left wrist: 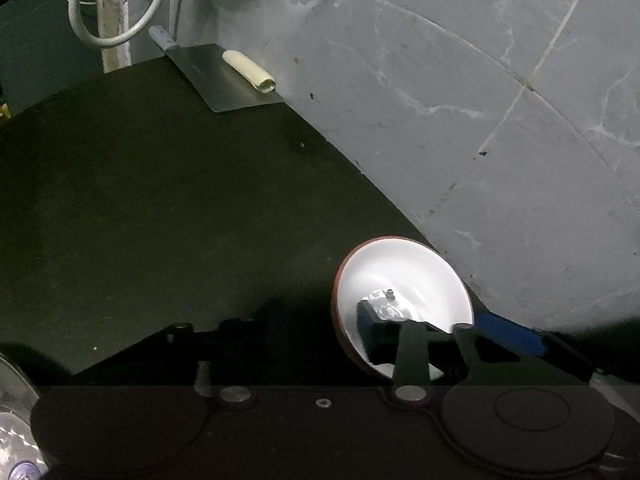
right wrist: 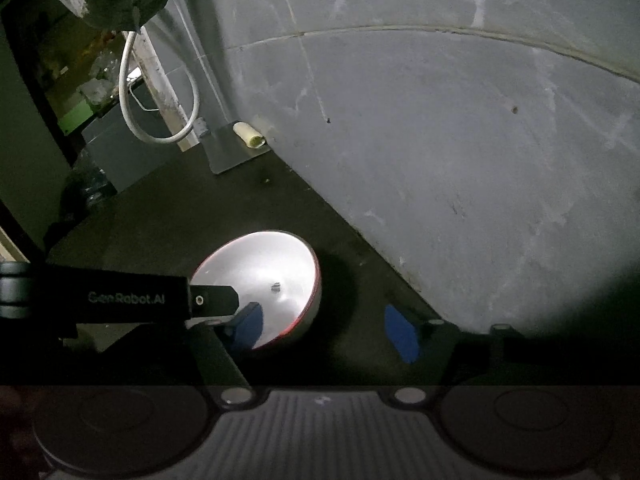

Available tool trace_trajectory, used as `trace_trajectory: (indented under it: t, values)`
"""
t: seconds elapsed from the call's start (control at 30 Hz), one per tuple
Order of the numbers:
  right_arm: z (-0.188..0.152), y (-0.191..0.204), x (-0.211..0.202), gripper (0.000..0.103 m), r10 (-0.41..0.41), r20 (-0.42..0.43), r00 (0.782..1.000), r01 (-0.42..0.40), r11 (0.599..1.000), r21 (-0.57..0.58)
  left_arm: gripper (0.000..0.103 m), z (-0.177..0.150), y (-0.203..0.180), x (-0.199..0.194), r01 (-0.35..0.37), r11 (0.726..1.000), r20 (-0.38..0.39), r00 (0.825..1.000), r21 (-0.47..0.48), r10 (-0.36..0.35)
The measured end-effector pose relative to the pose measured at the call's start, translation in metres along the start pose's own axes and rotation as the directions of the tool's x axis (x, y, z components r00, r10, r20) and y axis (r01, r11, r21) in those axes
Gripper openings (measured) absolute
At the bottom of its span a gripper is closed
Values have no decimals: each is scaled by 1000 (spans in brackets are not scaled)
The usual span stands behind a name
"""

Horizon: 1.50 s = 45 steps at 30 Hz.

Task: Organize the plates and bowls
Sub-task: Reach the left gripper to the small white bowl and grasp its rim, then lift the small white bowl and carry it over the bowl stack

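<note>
A bowl [left wrist: 404, 280], red outside and white inside, sits tilted on the dark counter [left wrist: 160, 200] close to the wall. My left gripper [left wrist: 324, 336] straddles its left rim. One finger [left wrist: 376, 336] is inside with a strip of white showing beside it, and the outer finger is lost in shadow. In the right wrist view the bowl [right wrist: 272, 276] has the left gripper's finger [right wrist: 216, 300] reaching over its rim. My right gripper [right wrist: 324, 330] is open around the bowl's right side. Its left pad [right wrist: 248, 328] is over the bowl and its right pad [right wrist: 400, 332] is well clear of it.
A grey marble-tiled wall [left wrist: 480, 120] bounds the counter on the right. At the far corner lies a cleaver [left wrist: 224, 80] with a cream tube [left wrist: 248, 68] on its blade. A white cable loop [left wrist: 120, 36] hangs behind. Something shiny [left wrist: 12, 420] shows at the lower left.
</note>
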State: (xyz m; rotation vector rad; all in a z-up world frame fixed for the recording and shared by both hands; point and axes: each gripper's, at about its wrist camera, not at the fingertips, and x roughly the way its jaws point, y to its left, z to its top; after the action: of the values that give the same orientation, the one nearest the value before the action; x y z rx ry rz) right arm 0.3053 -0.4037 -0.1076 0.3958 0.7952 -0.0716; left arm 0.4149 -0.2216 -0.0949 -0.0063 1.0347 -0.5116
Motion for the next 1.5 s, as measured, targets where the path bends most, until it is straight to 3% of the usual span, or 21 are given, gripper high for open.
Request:
trace_trajectory:
  t: [0.23, 0.47, 0.67, 0.9, 1.23, 1.5]
  values:
    - [1, 8, 3, 39, 45, -29, 999, -46, 998, -30, 12, -2, -6, 0, 31, 999, -16, 999, 7, -31]
    - [2, 12, -1, 22, 41, -60, 997, -44, 998, -54, 8, -9, -6, -9, 27, 1000, 2, 1000, 11, -27]
    - [3, 22, -18, 21, 65, -29, 997, -68, 994, -86, 8, -11, -6, -32, 15, 1000, 63, 998, 11, -15]
    - [9, 33, -54, 20, 92, 63, 994, -83, 988, -130, 8, -12, -14, -74, 15, 999, 169, 985, 30, -20]
    - [8, 55, -118, 17, 144, 196, 970, -101, 972, -213, 8, -32, -28, -143, -11, 997, 327, 945, 73, -14]
    - [-6, 77, -157, 17, 199, 244, 949, -124, 948, -292, 8, -61, -27, -190, -41, 997, 411, 912, 63, 12]
